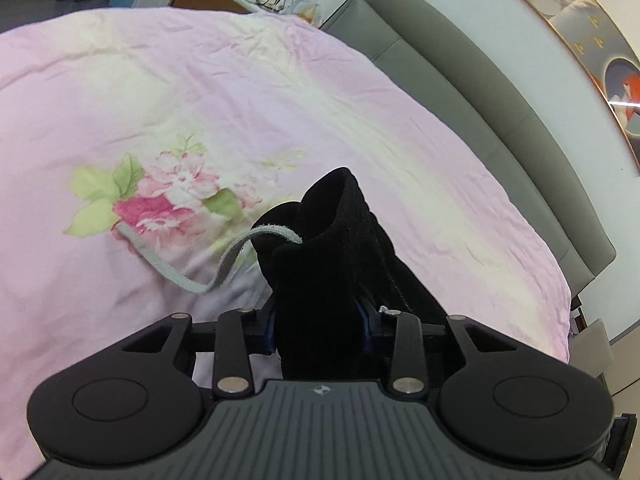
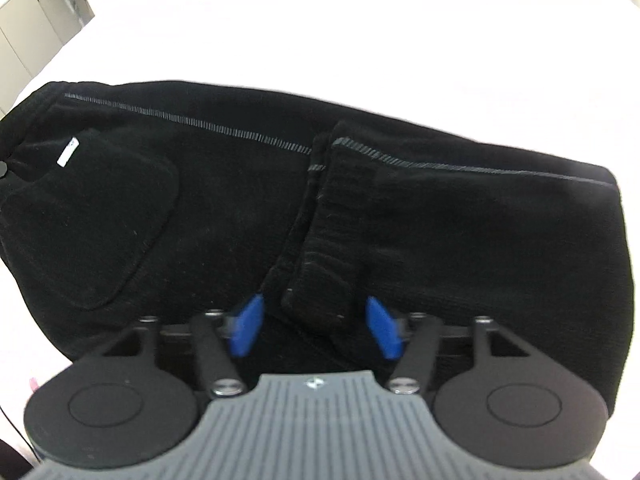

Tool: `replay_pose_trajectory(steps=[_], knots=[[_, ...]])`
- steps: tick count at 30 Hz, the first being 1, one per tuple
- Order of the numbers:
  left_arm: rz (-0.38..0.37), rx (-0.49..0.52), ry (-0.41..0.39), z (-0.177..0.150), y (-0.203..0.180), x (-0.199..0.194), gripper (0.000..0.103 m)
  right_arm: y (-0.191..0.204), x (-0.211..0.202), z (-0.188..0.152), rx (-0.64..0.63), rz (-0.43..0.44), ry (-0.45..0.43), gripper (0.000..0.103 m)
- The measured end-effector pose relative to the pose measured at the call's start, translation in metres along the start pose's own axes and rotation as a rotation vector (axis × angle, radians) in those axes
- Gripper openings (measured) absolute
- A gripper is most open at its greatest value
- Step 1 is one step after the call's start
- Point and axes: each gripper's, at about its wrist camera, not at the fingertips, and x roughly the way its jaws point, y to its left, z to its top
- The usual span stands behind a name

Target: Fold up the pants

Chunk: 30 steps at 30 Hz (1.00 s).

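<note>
- pants [image 2: 224,208]: black knit fabric, lying on the bed in a wide band across the right wrist view; a grey stitched seam runs along the far edge, a patch pocket with a small white tag sits at the left.
- folded leg end [image 2: 332,240]: a ribbed cuff laid over the middle of the pants, its near edge falling between the blue pads.
- right gripper [image 2: 314,326]: tilted steeply down above the cloth; the blue pads stand apart on either side of the cuff, with a gap at each side, not pressing it.
- left gripper [image 1: 320,326]: its pads are closed on a bunched part of the pants [image 1: 332,248], which rises in front of the camera.
- drawstring [image 1: 192,268]: grey flat cord trailing left from the bunch onto the cover.
- bed cover [image 1: 200,92]: pink with a floral print, bare and lightly wrinkled ahead and to the left.
- headboard [image 1: 480,96]: grey padded edge bounding the bed on the right.
</note>
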Motion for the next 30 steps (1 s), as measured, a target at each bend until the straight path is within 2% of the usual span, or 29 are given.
replay_pose_trajectory(steps=[6,11,17,23,27,30], knots=[[-0.032,0.103,-0.059,0.003,-0.076,-0.026,0.039,-0.036,-0.043,-0.024,0.000,-0.014,-0.033,0.061],[-0.052,0.225,-0.086,-0.001,-0.159,-0.040,0.039,-0.078,-0.068,-0.043,0.038,0.001,-0.054,0.061],[-0.108,0.409,-0.084,-0.031,-0.266,-0.041,0.038,-0.122,-0.080,-0.065,0.068,0.042,-0.081,0.061],[-0.147,0.613,0.015,-0.101,-0.354,-0.001,0.037,-0.173,-0.095,-0.079,0.116,0.054,-0.113,0.061],[-0.161,0.754,0.134,-0.168,-0.392,0.044,0.037,-0.202,-0.099,-0.089,0.146,0.048,-0.121,0.061],[-0.147,0.836,0.260,-0.224,-0.405,0.086,0.036,-0.223,-0.096,-0.098,0.174,0.046,-0.111,0.061]])
